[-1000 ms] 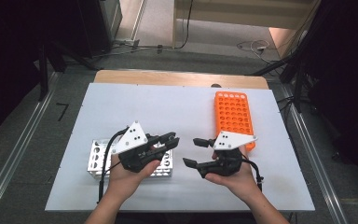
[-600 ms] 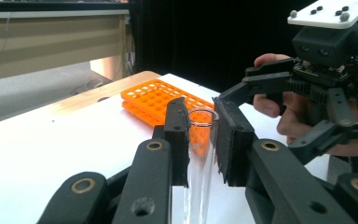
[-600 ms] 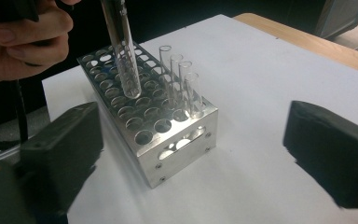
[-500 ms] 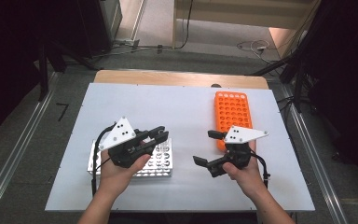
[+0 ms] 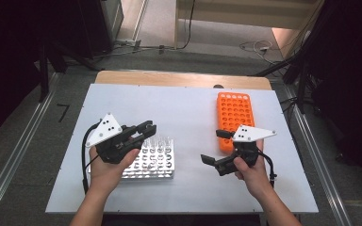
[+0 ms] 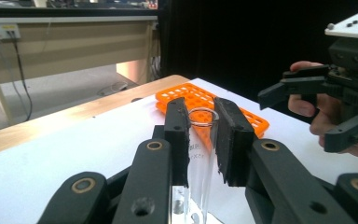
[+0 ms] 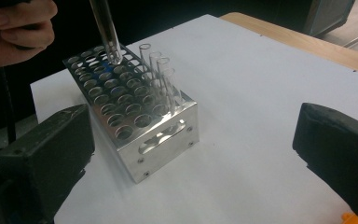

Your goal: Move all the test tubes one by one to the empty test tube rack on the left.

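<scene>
Gripping a clear glass test tube (image 6: 199,140) just below its rim, the left gripper (image 5: 141,131) holds it upright above the metal rack (image 5: 162,162), its rounded tip hanging just over the rack's holes in the right gripper view. The right gripper (image 5: 215,147) hangs empty beside the orange rack (image 5: 234,113), jaws spread wide. Four more tubes (image 7: 161,77) stand along one edge of the metal rack on the white tabletop (image 5: 179,108).

Assessment: the tube looks light, rigid, smooth and fragile. Glass on rubber pads may slip under a loose hold and crack under a hard one. The present hold near the rim appears sound, keeping the tube plumb for any hole.
</scene>
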The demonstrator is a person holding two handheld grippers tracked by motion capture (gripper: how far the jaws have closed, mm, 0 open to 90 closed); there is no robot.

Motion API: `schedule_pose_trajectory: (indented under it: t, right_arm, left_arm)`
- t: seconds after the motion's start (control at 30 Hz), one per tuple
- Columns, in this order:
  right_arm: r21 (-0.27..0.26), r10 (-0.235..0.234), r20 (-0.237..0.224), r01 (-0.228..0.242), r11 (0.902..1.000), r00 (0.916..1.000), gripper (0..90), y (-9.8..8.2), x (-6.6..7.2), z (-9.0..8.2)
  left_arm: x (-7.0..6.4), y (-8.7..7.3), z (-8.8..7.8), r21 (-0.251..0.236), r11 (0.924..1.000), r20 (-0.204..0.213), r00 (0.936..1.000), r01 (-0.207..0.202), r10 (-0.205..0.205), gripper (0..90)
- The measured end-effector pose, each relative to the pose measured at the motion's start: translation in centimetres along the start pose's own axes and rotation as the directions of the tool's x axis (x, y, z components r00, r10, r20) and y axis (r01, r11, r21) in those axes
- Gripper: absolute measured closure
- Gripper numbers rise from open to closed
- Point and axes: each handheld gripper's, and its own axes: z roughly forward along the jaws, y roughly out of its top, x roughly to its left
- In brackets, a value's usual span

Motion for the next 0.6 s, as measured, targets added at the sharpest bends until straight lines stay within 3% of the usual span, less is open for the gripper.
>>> schedule_pose_trajectory:
  t: [0.6]
  right_arm:
    - [-0.011,0.008,0.014,-0.008,0.9999,0.9999,0.0,-0.2,-0.7,-0.5]
  left_arm:
    - [2.8,-1.1,-1.0,-0.002,0.9997,-0.112,0.9933,0.025,-0.025,75.6]
